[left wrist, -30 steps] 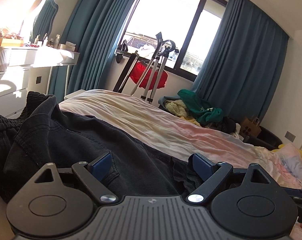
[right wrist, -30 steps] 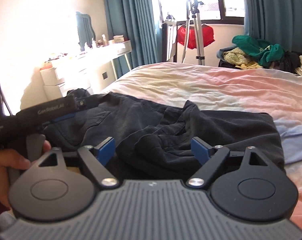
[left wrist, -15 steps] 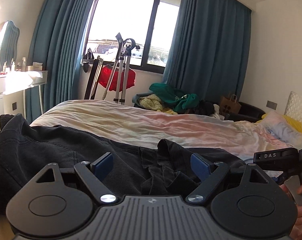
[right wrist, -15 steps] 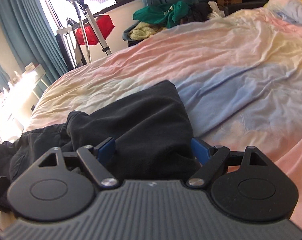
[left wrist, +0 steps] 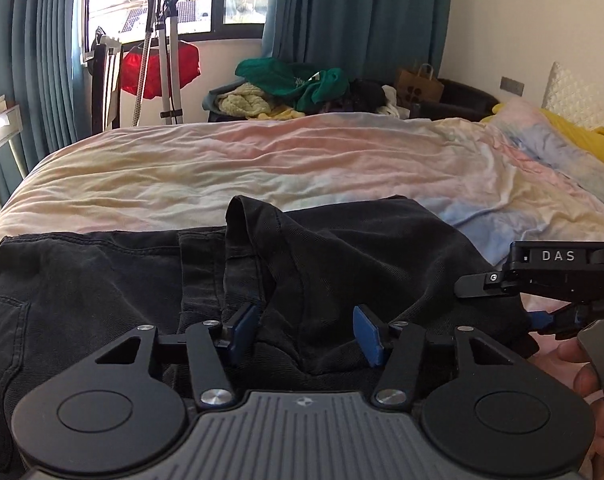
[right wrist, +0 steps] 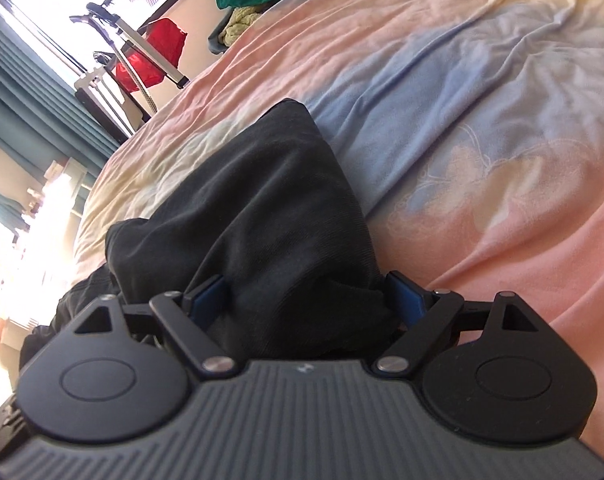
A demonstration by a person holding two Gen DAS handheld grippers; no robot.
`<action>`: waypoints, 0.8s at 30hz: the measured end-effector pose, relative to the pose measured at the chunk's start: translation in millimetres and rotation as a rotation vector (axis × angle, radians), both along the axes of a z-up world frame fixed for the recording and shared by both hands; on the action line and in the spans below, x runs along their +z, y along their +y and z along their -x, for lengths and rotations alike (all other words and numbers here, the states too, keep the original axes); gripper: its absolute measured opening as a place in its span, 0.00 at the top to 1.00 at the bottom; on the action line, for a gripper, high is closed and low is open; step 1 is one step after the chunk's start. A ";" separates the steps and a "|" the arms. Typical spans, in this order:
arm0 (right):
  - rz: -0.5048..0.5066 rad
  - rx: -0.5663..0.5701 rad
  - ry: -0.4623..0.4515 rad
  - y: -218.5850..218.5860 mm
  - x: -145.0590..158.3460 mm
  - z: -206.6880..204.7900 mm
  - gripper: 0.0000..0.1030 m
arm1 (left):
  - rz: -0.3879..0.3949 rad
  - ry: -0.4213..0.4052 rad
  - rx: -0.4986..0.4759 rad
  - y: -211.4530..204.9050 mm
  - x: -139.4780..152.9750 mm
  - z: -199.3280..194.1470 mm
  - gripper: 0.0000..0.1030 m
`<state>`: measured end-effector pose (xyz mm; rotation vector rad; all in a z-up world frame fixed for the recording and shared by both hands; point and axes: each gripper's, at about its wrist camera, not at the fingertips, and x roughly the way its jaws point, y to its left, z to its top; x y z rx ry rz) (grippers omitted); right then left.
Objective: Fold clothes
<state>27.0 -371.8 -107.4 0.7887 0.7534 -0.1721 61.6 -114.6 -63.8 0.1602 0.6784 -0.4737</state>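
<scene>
Black denim trousers (left wrist: pixel 101 280) lie crumpled across the near edge of a pastel bedsheet (left wrist: pixel 302 168). My left gripper (left wrist: pixel 306 332) hovers low over their middle, jaws partly narrowed but open, with a raised fold of the cloth between the blue pads (left wrist: pixel 243 328). In the right wrist view the trousers' end (right wrist: pixel 261 200) bulges up between the wide-open jaws of my right gripper (right wrist: pixel 306 294), over the sheet (right wrist: pixel 482 100). The right tool's black housing (left wrist: pixel 562 258) shows at the right of the left wrist view, held by a hand (left wrist: pixel 582 364).
Beyond the bed's far side sit a pile of green and yellow clothes (left wrist: pixel 293 80), a brown paper bag (left wrist: pixel 420 82) and a stand with a red bag (left wrist: pixel 157 68). Pillows (left wrist: pixel 594 144) lie at the right. Teal curtains frame the window.
Both grippers swung right along the trousers and dropped closer to the cloth. The left jaws narrowed around a fold. The right gripper reached the trousers' end and tilted.
</scene>
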 end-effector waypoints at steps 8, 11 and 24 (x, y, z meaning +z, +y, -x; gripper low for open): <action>-0.114 -0.051 -0.011 -13.0 -4.0 2.5 0.13 | -0.006 0.180 0.063 9.9 -2.0 -15.6 0.56; -0.131 -0.057 -0.012 -14.5 -4.5 3.6 0.13 | 0.031 0.203 0.087 16.6 2.0 -14.9 0.91; -0.060 0.015 0.027 -2.8 -1.2 -3.0 0.13 | 0.213 0.122 0.275 61.7 4.6 41.0 0.92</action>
